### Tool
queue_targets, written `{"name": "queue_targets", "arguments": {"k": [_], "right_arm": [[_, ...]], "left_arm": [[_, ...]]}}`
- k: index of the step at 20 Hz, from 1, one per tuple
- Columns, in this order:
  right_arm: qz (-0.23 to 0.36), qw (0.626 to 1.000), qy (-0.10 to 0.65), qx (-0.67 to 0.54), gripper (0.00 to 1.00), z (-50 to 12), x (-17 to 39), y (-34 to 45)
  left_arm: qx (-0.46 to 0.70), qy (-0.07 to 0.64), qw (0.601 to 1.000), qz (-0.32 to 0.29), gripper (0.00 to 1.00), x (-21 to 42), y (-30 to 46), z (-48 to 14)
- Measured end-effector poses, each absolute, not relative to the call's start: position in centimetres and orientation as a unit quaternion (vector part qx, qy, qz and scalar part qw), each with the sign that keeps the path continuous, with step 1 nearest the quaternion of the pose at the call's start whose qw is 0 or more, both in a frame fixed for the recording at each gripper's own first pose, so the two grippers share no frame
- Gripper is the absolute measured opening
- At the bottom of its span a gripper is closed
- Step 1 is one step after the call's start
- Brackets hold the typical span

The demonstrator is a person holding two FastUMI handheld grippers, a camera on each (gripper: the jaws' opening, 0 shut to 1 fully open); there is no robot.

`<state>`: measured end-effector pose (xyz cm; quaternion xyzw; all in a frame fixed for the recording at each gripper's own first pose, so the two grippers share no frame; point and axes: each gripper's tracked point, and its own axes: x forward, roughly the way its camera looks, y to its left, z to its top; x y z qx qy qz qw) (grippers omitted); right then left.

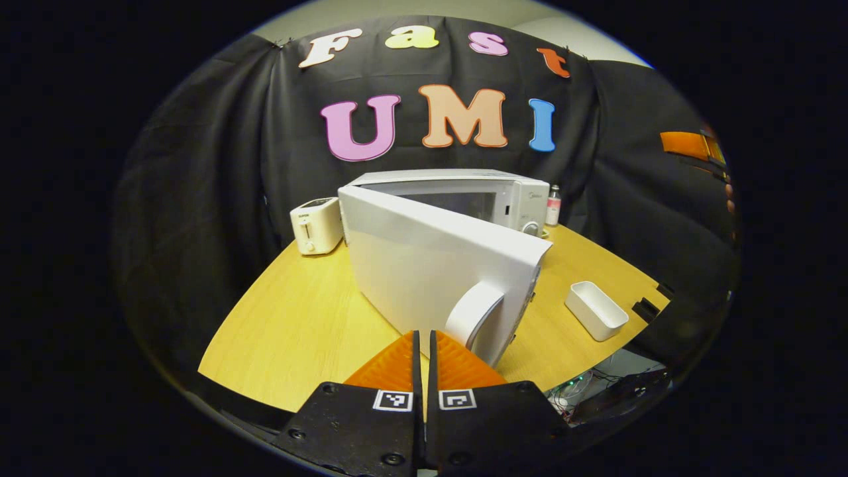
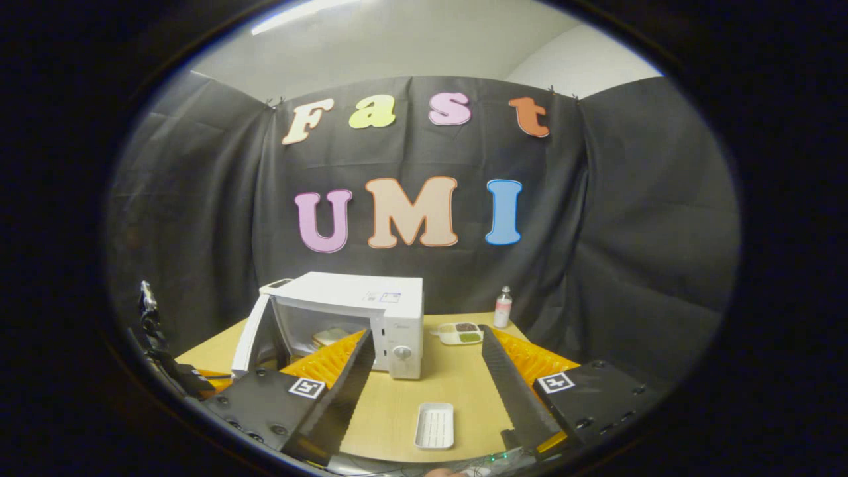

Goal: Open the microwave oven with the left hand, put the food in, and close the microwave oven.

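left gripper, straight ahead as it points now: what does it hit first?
Most likely the open microwave door: the left gripper, fingers together, points at the door's outer face just left of the handle. How far off the door lies is hard to judge.

White microwave (image 2: 371,311) and white tray (image 2: 435,425) on yellow wood-grain table (image 2: 457,384)

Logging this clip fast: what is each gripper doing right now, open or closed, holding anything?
Left gripper: closed, holding nothing, just short of the door handle.
Right gripper: open, holding nothing, above the tray.
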<state>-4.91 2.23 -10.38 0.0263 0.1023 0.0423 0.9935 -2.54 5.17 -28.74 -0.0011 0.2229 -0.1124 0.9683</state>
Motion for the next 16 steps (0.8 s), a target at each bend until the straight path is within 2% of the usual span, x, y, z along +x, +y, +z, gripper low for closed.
{"name": "queue_targets", "arguments": {"k": [10,11,12,13,15,16], "right_arm": [[0.004,0.996,0.089,0.020,0.99,-8.4,-6.7,-1.0],[0.003,0.996,0.087,0.021,0.92,-8.2,-6.9,-1.0],[0.004,0.996,0.087,0.020,0.92,-8.0,-7.1,-1.0],[0.003,0.996,0.085,0.016,0.99,-7.8,-7.2,-1.0],[0.004,0.997,0.083,0.007,0.99,-7.4,-7.6,-0.9],[0.006,0.997,0.082,0.006,0.92,-7.2,-7.8,-0.7]], "left_arm": [[0.007,0.214,0.960,-0.180,0.00,0.9,-0.4,-28.4],[0.004,0.212,0.960,-0.185,0.00,1.4,-1.0,-28.2],[0.001,0.209,0.959,-0.191,0.00,1.8,-1.6,-28.0],[-0.002,0.206,0.959,-0.195,0.00,2.2,-1.9,-27.8],[-0.005,0.201,0.959,-0.199,0.00,3.1,-2.6,-27.6],[-0.007,0.198,0.959,-0.201,0.00,3.5,-3.0,-27.3]]}}
